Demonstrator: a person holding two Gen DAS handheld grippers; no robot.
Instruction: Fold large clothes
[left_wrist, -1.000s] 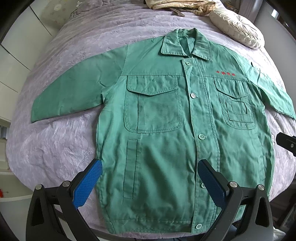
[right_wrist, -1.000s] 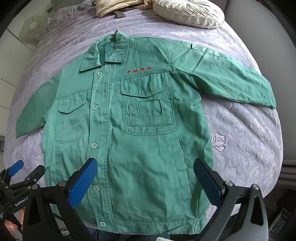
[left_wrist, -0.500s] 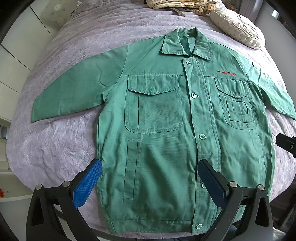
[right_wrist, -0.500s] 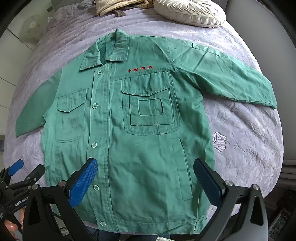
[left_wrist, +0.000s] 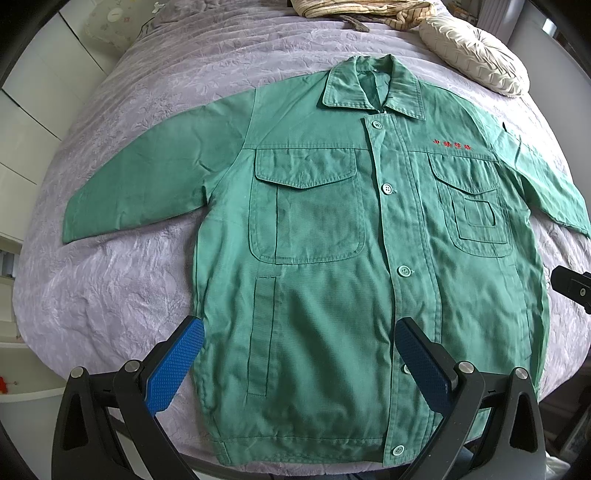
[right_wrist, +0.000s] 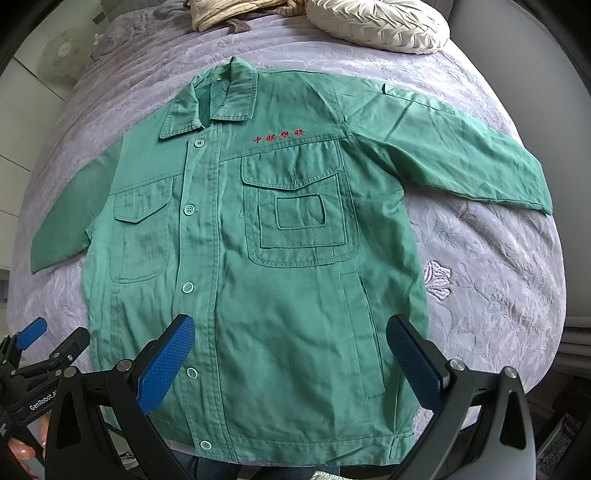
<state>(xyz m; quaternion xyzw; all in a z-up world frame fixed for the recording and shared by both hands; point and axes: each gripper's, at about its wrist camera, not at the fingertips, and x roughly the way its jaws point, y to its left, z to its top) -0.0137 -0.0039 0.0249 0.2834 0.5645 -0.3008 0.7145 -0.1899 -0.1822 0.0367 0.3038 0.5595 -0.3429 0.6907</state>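
On the bed (left_wrist: 110, 295) the green jacket (left_wrist: 332, 277) lies flat, buttoned, sleeves spread, as it did a second ago. Left gripper (left_wrist: 299, 365) and right gripper (right_wrist: 291, 362) hover wide apart, empty, above its hem; folding seems not begun.

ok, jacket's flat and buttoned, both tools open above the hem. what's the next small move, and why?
Probably bring the left tool out to the sleeve on its side and pinch near the cuff, to fold it across the chest. The green jacket lies spread face up on the purple bedspread, both sleeves out sideways, nothing folded yet. The right tool hovers open and holds nothing.
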